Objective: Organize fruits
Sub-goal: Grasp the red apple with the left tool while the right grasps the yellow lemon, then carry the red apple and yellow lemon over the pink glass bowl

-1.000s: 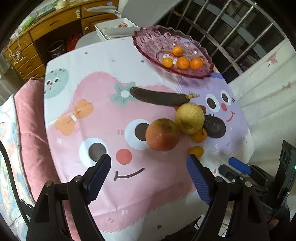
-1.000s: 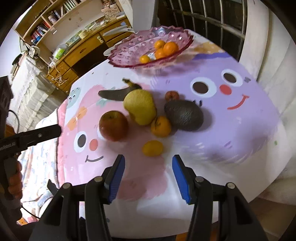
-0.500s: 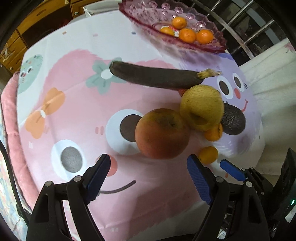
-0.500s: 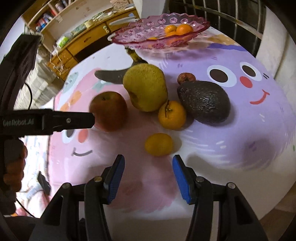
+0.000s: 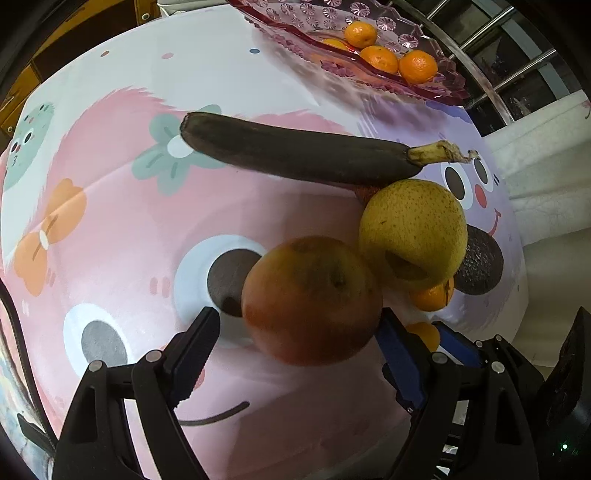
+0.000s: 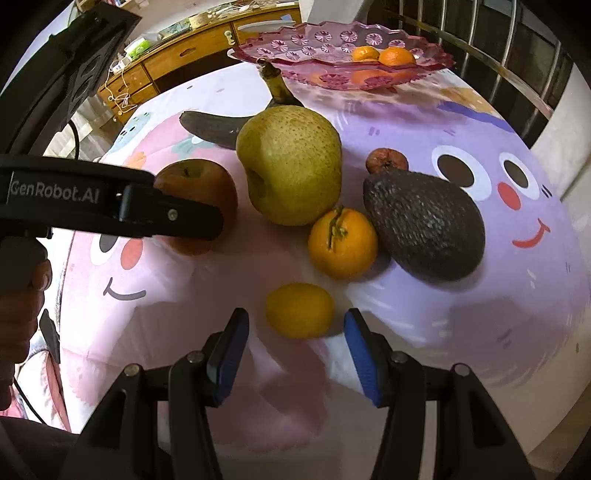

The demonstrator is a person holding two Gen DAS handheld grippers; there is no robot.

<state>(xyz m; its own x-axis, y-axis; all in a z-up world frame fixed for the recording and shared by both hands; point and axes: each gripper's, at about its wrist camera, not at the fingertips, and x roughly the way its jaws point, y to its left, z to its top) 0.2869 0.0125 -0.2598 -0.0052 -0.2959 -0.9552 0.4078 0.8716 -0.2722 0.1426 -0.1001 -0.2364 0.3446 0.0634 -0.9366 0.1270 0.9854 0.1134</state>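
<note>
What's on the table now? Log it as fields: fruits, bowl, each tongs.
loose fruit: apple, pear, avocado, banana, orange, small orange
bowl: pink bowl at the far edge, holding oranges
left tongs: open, straddling the apple
right tongs: open, just short of the small orange

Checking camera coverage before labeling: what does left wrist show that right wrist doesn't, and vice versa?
Left wrist only: the left gripper from behind, open, its fingers flanking the apple, and the banana at full length.

Right wrist only: the open right gripper either side of the small yellow-orange citrus, the shrivelled brown fruit, the whole avocado, the wooden drawers.

Both: apple, pear, stemmed orange, and the pink bowl holding oranges.
</note>
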